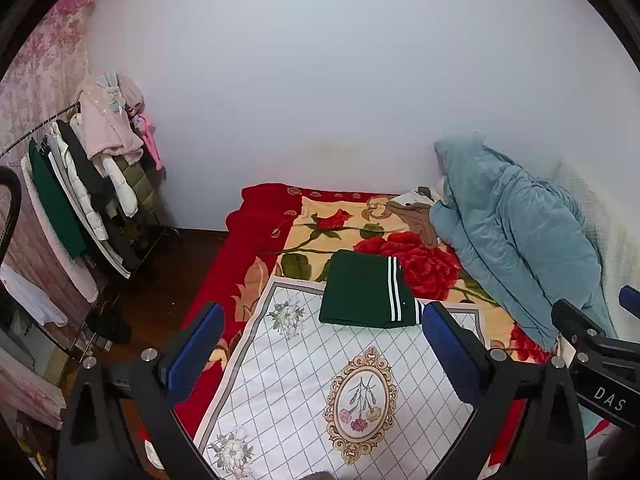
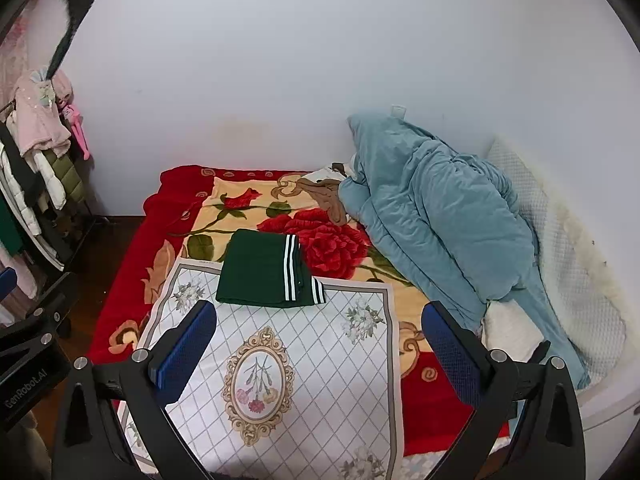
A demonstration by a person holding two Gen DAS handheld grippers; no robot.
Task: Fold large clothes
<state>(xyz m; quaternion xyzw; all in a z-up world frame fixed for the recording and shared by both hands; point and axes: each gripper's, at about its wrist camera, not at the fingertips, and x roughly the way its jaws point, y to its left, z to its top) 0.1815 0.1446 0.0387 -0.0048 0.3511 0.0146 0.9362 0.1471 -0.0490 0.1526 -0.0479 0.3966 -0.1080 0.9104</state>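
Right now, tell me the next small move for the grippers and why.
Probably none on the green garment: it already lies as a neat flat rectangle at the far edge of the white patterned cloth. The left gripper and right gripper are both open, empty and clear of it, so I'd draw them back.

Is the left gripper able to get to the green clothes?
Probably yes. The left gripper is open and empty, and only bare white cloth lies between it and the folded green clothes.
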